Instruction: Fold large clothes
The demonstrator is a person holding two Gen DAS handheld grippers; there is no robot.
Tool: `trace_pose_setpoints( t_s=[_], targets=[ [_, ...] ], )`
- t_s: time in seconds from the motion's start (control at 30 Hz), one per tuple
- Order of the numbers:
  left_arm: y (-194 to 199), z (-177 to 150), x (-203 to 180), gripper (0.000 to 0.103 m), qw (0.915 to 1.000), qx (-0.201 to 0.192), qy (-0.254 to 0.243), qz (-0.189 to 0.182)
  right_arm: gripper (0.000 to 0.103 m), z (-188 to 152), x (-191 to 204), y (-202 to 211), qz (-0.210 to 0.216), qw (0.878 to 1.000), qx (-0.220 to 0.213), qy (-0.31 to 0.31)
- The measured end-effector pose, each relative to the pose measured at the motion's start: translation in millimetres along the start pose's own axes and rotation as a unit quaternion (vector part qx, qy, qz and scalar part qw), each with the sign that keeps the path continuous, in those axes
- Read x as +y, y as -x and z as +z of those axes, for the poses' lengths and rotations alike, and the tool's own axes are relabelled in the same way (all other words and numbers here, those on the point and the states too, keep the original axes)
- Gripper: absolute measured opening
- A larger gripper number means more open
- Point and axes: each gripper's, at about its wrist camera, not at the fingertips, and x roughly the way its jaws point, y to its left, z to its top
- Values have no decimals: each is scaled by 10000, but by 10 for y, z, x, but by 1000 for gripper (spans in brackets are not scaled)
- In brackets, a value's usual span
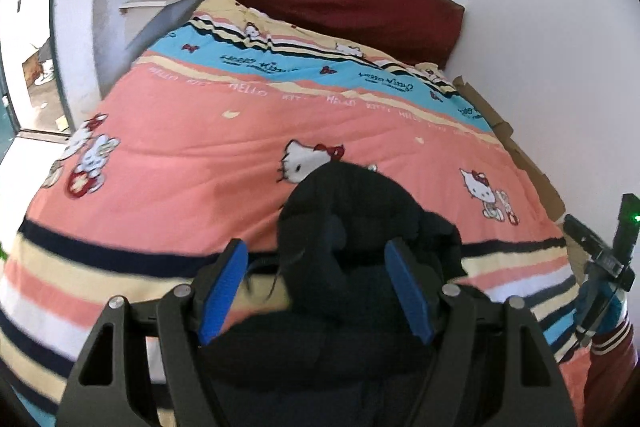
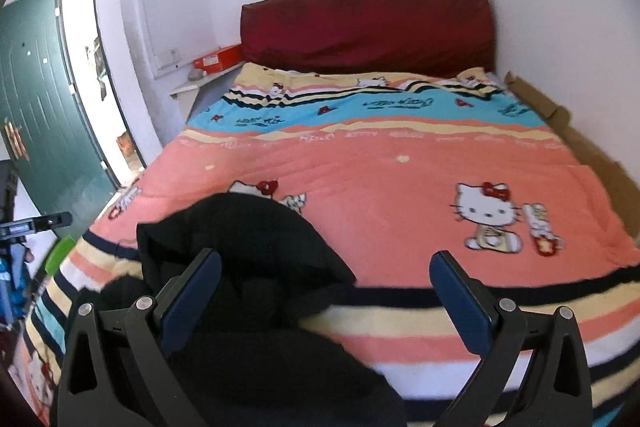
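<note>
Black hooded garment (image 1: 352, 227) is lying bunched at the foot end of the bed, spilling over the striped bottom edge of the Hello Kitty quilt (image 1: 200, 131). Its hood is rising between the fingers of the left claw (image 1: 316, 291), which are standing well apart; the blue pads (image 1: 224, 291) are flanking the cloth, and whether they are pressing on it cannot be told. From the right wrist view the same garment (image 2: 240, 247) is sitting on the left side of the quilt's foot edge, draped over and behind the left finger of the right claw (image 2: 328, 307). That claw is standing wide open with nothing gripped, its right finger over bare quilt (image 2: 400, 187). Beyond the garment the pink and blue quilt is lying flat and uncovered all the way up to the dark red headboard (image 2: 368, 27). Cardboard (image 2: 560, 123) is running along the quilt's right edge against the wall. Left of the quilt's head end a small shelf is carrying a red box (image 2: 216, 61), and a green door (image 2: 44, 115) is standing open further left.
</note>
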Motion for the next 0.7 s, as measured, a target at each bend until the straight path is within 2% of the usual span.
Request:
trace_pose_setpoints(
  t_s=[0.1, 0.2, 0.3, 0.4, 0.57, 0.7],
  targets=[
    [-430, 172, -3, 70, 9998, 166, -21, -64, 102, 82, -47, -389, 256, 9996, 59, -142],
    [-898, 344, 5, 70, 9985, 378, -366, 144, 102, 169, -131, -930, 782, 9959, 304, -344],
    [-1379, 502, 91, 70, 9966, 580, -588, -64, 102, 257, -189, -1457, 1341, 9886, 466, -506],
    [-1698, 566, 223, 70, 9954, 714, -624, -144, 102, 285, -230, -1955, 1624, 9829, 717, -485],
    [-2031, 679, 369, 70, 9935, 809, -543, -585, 102, 301, -254, -2417, 1556, 9821, 983, -389],
    [-2292, 736, 389, 70, 9874, 1158, -570, -914, 102, 312, -190, -2690, 1647, 9781, 1254, -198]
  ],
)
